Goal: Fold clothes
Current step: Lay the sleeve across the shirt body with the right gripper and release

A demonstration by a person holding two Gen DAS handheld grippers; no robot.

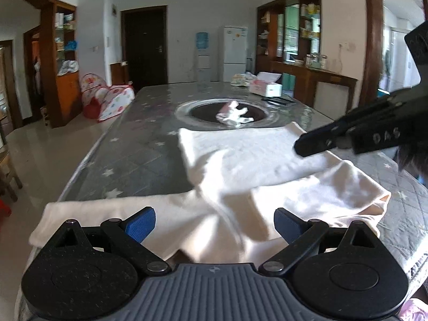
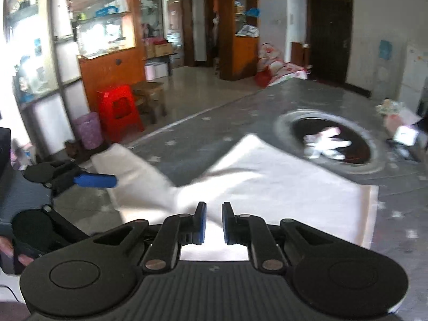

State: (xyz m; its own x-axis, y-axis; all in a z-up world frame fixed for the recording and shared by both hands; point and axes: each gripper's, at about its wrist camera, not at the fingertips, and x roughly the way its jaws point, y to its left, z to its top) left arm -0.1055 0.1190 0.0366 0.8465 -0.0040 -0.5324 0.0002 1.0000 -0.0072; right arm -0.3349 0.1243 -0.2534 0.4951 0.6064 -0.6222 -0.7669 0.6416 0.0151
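White garment [image 1: 240,160] x1 on table [image 1: 139,155]; left claw [image 1: 215,224] wide, right claw [image 2: 214,222] narrow gap, empty.

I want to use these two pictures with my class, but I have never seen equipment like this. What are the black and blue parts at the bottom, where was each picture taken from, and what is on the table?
No robot is here: a person holds a two-finger gripping tool in each hand, and each carries a wide-angle camera looking along its blue-padded fingers. One picture comes from the left tool, the other from the right tool. The left tool's fingers stand wide apart above a white garment, gripping nothing. The right tool's fingers leave a narrow gap with nothing between them. The garment lies partly spread on a grey star-patterned tablecloth. Beyond it, a small white stuffed toy lies on a round dark inset in the table. A tissue box sits at the far end.
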